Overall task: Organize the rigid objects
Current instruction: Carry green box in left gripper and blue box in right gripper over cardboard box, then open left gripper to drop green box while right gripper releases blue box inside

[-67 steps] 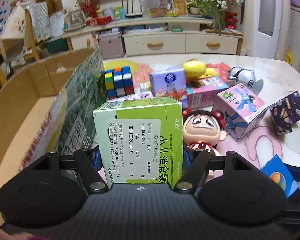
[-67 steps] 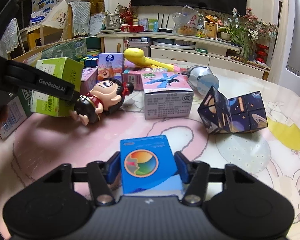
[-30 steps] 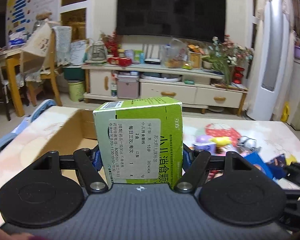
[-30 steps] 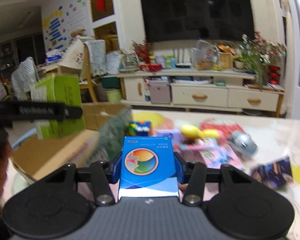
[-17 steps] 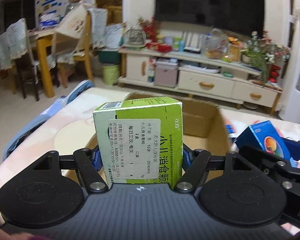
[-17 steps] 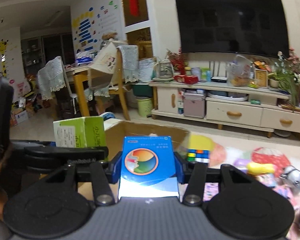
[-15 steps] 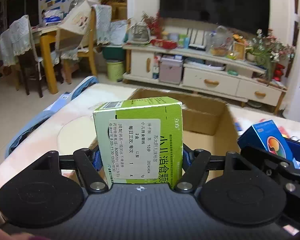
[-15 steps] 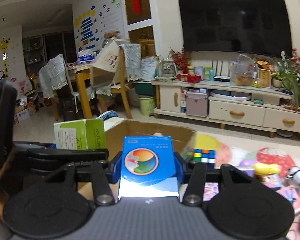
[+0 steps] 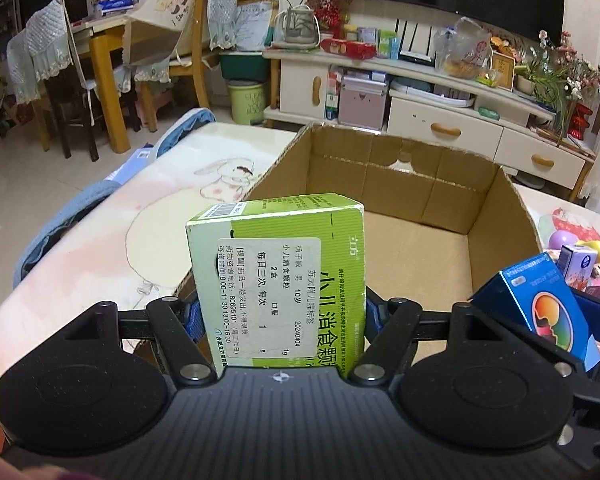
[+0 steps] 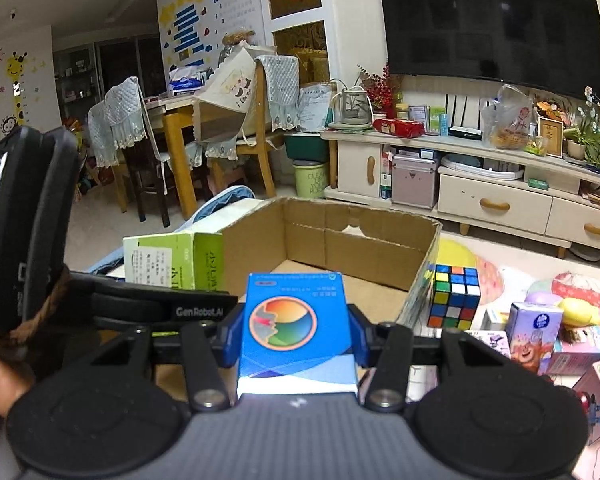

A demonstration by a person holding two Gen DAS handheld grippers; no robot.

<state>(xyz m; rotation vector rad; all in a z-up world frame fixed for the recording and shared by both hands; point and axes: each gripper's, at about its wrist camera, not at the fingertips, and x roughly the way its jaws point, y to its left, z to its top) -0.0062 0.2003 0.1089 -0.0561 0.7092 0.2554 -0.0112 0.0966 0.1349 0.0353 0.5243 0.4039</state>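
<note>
**Two boxes held over the open carton**

A cluttered living room is stretching out behind the table: a dark television (image 10: 496,20) is hanging on the far wall above a long white cabinet (image 10: 480,184), and wooden chairs (image 10: 260,120) with lace covers are standing to the left. On the table (image 9: 100,248), with its pale rabbit-print cover, a cardboard carton (image 9: 420,188) is sitting open, its brown floor bare where I can see it.

The left gripper (image 9: 278,316) is holding a green medicine box (image 9: 284,272) upright, both blue pads pressing on its sides, at the carton's near left corner; whether the box is over the inside or just short of the wall, I cannot tell. A white printed label is facing the camera.

The right gripper (image 10: 296,340) is clamping a smaller blue box (image 10: 296,328) with a rainbow-coloured circle on its face, its fingers (image 10: 232,336) closed much narrower than the left pair. It is hanging at the carton's near edge, just to the right of the left gripper.

Beyond the carton's right wall, more things are lying on the table: a Rubik's cube (image 10: 454,296) just beside the carton, then a small purple carton (image 10: 534,328), a yellow toy (image 10: 580,310) and a pink box (image 10: 580,348) clustered together.
</note>
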